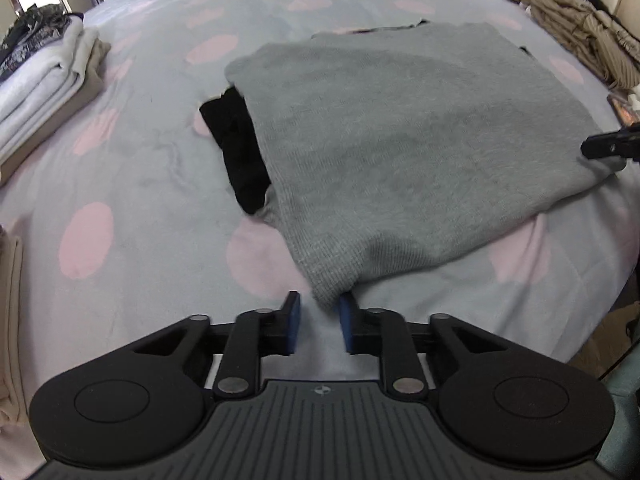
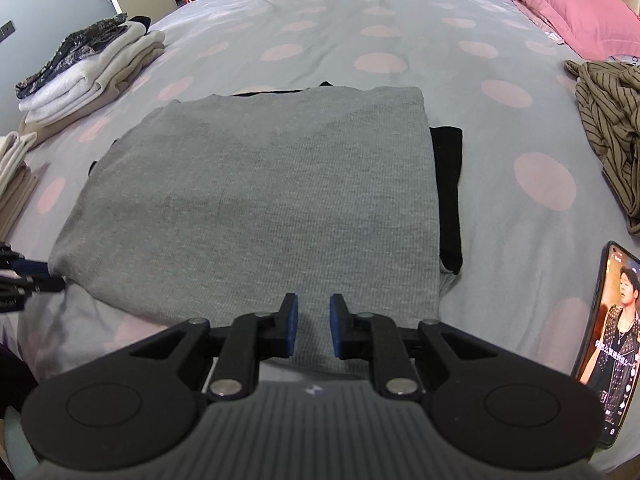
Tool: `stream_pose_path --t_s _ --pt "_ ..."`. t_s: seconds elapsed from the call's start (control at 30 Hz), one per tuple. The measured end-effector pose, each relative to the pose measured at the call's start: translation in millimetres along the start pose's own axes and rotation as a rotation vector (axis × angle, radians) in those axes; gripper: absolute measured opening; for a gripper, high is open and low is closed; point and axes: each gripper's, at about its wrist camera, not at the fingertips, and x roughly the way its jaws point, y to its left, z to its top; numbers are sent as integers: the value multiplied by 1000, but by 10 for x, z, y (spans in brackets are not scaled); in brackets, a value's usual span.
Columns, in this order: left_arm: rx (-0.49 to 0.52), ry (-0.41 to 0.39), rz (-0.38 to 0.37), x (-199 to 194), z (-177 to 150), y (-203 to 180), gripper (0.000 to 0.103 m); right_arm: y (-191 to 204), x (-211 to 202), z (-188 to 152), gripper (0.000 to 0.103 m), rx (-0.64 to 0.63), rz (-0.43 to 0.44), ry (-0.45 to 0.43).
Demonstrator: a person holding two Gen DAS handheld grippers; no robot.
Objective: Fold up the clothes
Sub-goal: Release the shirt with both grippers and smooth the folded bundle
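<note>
A grey knit garment lies folded flat on the spotted bedsheet, with a black piece sticking out from under one side. My left gripper is at its near corner. The corner sits between the blue pads and touches the right one, while a strip of sheet shows beside the left pad. My right gripper is over the garment's near edge, its pads narrow with grey fabric filling the gap. Each gripper also appears at the other view's edge: right gripper, left gripper.
A stack of folded clothes lies at the far left, and beige folded items nearer. A crumpled striped brown garment is at the right, a pink pillow behind it. A lit phone stands near the right edge.
</note>
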Motion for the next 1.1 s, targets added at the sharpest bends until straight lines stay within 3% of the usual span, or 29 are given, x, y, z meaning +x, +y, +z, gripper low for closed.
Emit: stream_pose_path --t_s 0.13,0.43,0.5,0.63,0.73,0.8,0.87,1.1 --pt "21 -29 3 -82 15 -21 5 -23 23 -21 19 -1 -13 10" --pt "-15 112 94 105 -37 80 0 -117 82 -59 19 17 -55 51" --pt "-57 109 79 86 -40 142 0 -126 68 -47 19 21 -55 46" --pt "-151 50 46 -35 0 271 15 -208 14 17 22 70 -48 23" --pt "-232 -21 22 -138 70 369 17 -332 -48 100 31 145 -36 -5" --pt "-295 -95 2 -224 133 442 30 -441 -83 166 36 205 -28 -21" --pt "-345 -163 -30 -286 219 512 54 -557 -98 244 39 269 -21 -36" --pt "-426 -222 -86 -159 589 638 67 -868 29 533 50 402 -11 -43"
